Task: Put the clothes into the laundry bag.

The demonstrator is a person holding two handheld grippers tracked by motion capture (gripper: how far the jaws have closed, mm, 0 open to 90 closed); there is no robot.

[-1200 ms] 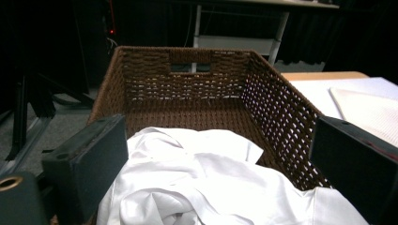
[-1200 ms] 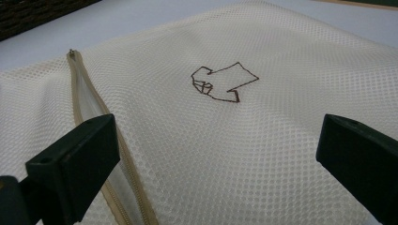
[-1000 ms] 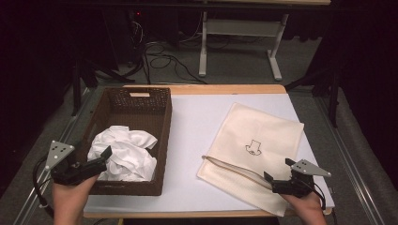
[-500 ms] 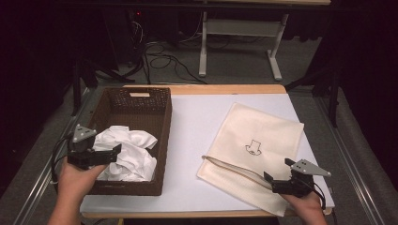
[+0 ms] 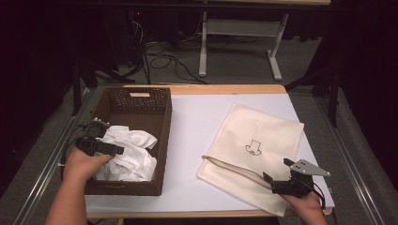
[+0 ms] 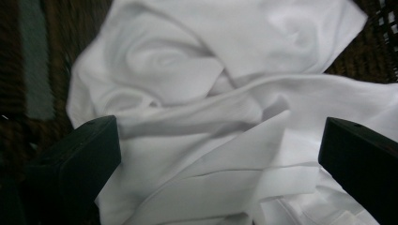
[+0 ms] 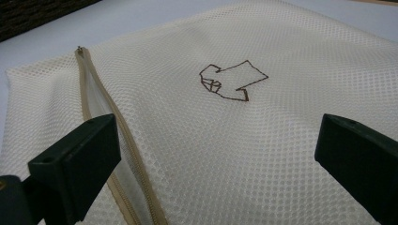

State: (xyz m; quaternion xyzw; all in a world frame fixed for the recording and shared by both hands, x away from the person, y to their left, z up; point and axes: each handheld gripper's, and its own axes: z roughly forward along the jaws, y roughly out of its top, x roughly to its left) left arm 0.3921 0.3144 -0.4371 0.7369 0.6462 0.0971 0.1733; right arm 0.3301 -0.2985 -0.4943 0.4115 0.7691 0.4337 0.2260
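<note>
One dark woven wicker basket (image 5: 162, 136) sits at the table's left, holding one crumpled white cloth (image 5: 129, 152). The left gripper (image 6: 218, 159) hangs over the cloth, jaws spread wide and empty. At the near right lies one flat cream mesh bag (image 5: 260, 140); the right gripper (image 7: 213, 164), likewise released, hovers over it. Its view reveals the honeycomb weave, the zipper (image 7: 101, 101) and an embroidered brown shirt outline (image 7: 230, 80).

White table cover (image 5: 197, 126), cables on floor (image 5: 162, 58)
</note>
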